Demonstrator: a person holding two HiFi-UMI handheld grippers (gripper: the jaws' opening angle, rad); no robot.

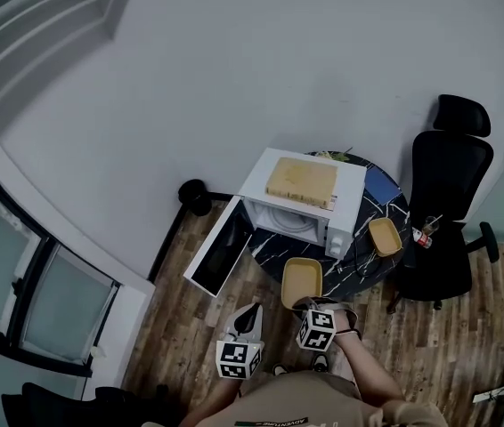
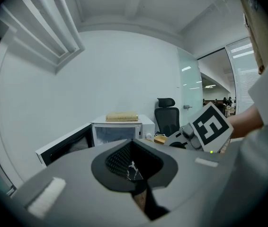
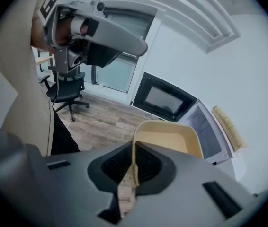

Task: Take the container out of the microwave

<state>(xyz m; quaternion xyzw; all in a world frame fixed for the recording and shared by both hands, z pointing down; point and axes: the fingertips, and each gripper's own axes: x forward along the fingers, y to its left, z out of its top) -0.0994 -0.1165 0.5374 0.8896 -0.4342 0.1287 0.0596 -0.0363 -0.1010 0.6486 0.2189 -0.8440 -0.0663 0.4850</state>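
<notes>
The white microwave (image 1: 310, 205) stands on a dark marble table (image 1: 393, 205) with its door (image 1: 219, 249) swung open to the left. A shallow yellow container (image 1: 302, 281) hangs just in front of the table's near edge, outside the microwave. My right gripper (image 1: 305, 306) is shut on its near rim; in the right gripper view the container (image 3: 172, 137) juts out past the gripper (image 3: 134, 168). My left gripper (image 1: 248, 319) is to the left, below the door, shut and holding nothing; in its own view the gripper (image 2: 135, 167) points toward the microwave (image 2: 120, 130).
A second yellow container (image 1: 385, 236) sits on the table right of the microwave. A tan board (image 1: 301, 181) lies on the microwave's top. A black office chair (image 1: 448, 205) stands to the right, a small black bin (image 1: 194, 196) by the wall. Wooden floor lies below.
</notes>
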